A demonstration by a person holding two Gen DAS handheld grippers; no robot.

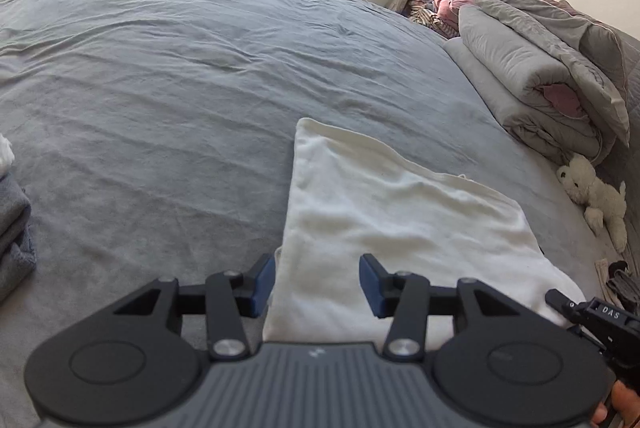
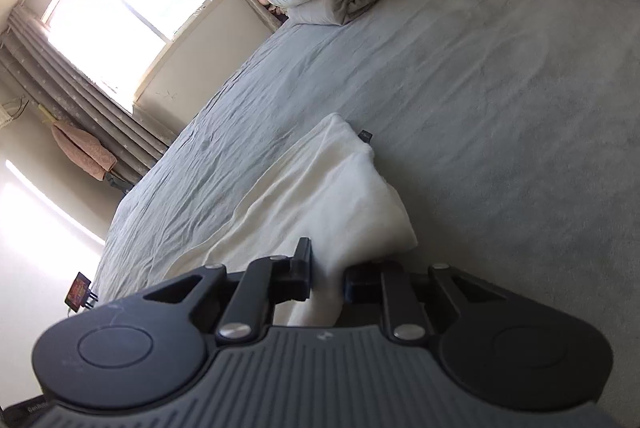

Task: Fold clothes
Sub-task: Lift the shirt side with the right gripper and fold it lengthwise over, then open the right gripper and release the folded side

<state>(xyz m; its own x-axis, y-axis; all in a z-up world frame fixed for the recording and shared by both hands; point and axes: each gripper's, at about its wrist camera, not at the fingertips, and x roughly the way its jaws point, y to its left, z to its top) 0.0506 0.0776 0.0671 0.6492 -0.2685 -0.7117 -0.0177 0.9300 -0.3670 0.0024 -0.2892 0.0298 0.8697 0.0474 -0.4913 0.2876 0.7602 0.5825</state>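
A folded white cloth [image 1: 400, 228] lies flat on the grey bed [image 1: 180, 75], with a rolled duvet [image 1: 532, 75] and a plush toy [image 1: 596, 195] well apart from it along the bed's far side. The left tongs [image 1: 318, 282] hover over the cloth's near edge, spread and opening, their blue pads [image 1: 264, 278] apart from the fabric and pinching nothing. The right tongs [image 2: 328, 268] are narrowly set and pinch a bunched corner of the cloth [image 2: 320, 187], lifting that corner a little off the bed [image 2: 500, 107].
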